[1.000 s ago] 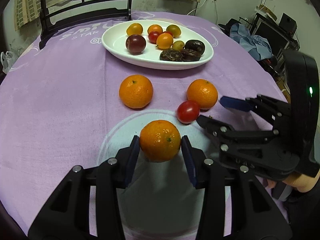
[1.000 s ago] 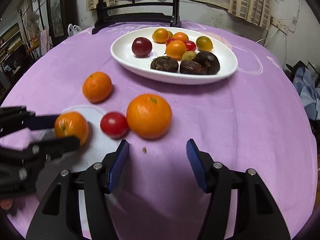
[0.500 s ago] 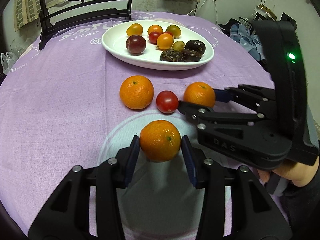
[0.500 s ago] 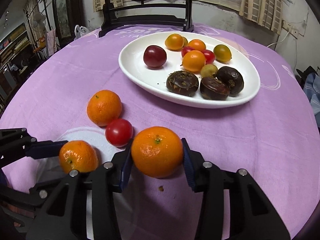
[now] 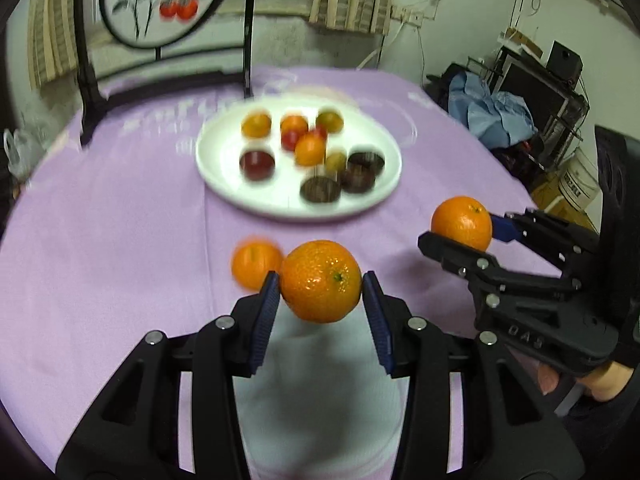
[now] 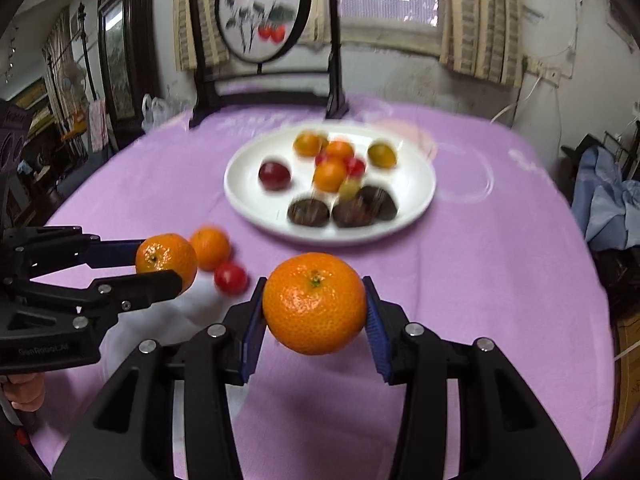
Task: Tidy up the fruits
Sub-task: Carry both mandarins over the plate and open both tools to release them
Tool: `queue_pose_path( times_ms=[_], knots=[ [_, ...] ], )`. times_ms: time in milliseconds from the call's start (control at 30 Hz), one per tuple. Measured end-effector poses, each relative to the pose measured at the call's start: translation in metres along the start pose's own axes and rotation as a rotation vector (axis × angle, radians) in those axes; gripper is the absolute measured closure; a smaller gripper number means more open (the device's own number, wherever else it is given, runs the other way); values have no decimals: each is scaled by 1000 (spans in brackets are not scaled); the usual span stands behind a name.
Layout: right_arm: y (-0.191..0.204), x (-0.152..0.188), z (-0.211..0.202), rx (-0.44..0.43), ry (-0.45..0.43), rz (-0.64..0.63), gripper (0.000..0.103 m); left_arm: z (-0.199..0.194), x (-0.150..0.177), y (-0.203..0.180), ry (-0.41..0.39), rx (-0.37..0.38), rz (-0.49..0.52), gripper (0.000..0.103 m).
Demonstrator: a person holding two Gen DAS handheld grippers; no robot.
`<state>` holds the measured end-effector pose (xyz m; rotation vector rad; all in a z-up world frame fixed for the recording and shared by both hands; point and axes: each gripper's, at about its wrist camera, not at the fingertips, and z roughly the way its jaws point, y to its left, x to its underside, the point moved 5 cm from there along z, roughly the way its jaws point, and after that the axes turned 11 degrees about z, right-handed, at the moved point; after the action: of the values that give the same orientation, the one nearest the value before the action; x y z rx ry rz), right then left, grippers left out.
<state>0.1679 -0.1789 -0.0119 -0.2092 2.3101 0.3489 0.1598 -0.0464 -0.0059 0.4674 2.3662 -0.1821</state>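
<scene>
Round orange mandarins are lifted above the purple-clothed counter (image 5: 100, 240) — one (image 5: 320, 280) clamped in the left hand-held gripper (image 5: 320, 308), another (image 6: 315, 303) clamped in the right hand-held gripper (image 6: 314, 320).

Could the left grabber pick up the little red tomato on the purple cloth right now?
Probably not. The left gripper is already shut on a mandarin, so its jaws are full. The red tomato lies free on the cloth, but the mandarin must go down first.
</scene>
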Motion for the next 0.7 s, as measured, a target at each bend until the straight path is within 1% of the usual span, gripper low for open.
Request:
queue_pose_path(
  times_ms=[33, 133, 233, 433, 500, 633, 667, 700],
  knots=[
    [0, -10, 2, -5, -17, 5, 58, -1, -9, 2, -10, -6, 0, 59],
    [-4, -27, 17, -7, -27, 25, 58, 8, -32, 13, -28, -30, -26, 60],
    [-7, -40, 39, 8, -20, 39, 58, 29, -49, 29, -19, -59, -67, 60],
    [-1, -50, 86, 45, 23, -1, 58, 74, -59, 58, 40, -84, -123, 60],
    [4, -51, 99, 57, 31, -24, 58, 83, -61, 65, 51, -88, -134, 60],
    [5, -53, 115, 74, 33, -31, 57, 98, -63, 76, 68, -86, -171, 59],
    [6, -53, 121, 91, 46, -41, 57, 99, -63, 78, 67, -79, -186, 54],
    [7, -52, 126, 106, 58, -52, 57, 100, -63, 80, 63, -79, -199, 46]
  ],
)
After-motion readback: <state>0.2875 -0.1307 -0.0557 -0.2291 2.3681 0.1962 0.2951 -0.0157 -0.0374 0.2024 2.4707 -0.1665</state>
